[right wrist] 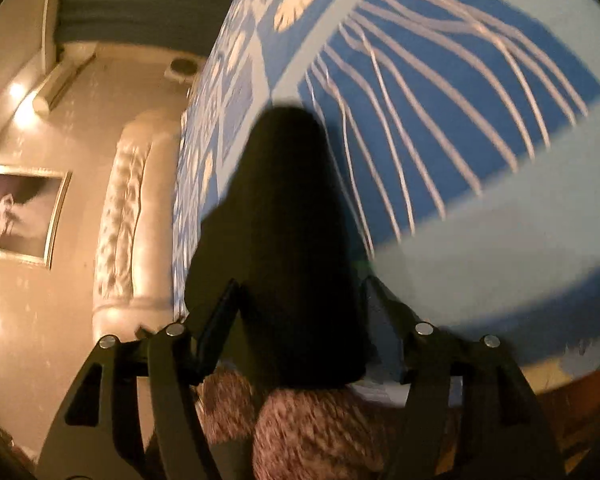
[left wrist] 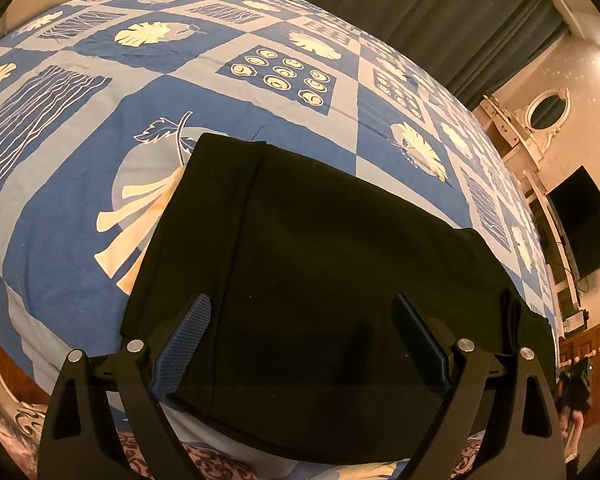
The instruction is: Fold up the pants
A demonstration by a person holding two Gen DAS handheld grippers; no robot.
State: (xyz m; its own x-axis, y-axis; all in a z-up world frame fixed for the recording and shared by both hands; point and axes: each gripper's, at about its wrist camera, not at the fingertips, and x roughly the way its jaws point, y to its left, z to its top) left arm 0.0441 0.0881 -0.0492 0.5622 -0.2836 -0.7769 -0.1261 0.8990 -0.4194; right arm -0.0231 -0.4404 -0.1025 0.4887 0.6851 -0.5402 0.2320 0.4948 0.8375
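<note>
Low in both views, each claw stands apart over the folded black fabric pants [left wrist: 320, 272]: left claw [left wrist: 300, 344], right claw [right wrist: 296, 320]. Pinch near corners squarely, fold toward the far blue patterned bedspread [left wrist: 80, 220].

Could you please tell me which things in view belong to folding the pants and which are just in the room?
Job: black pants, bedspread beneath them, left gripper, right gripper.
Background: curtain, television, framed picture, headboard.
</note>
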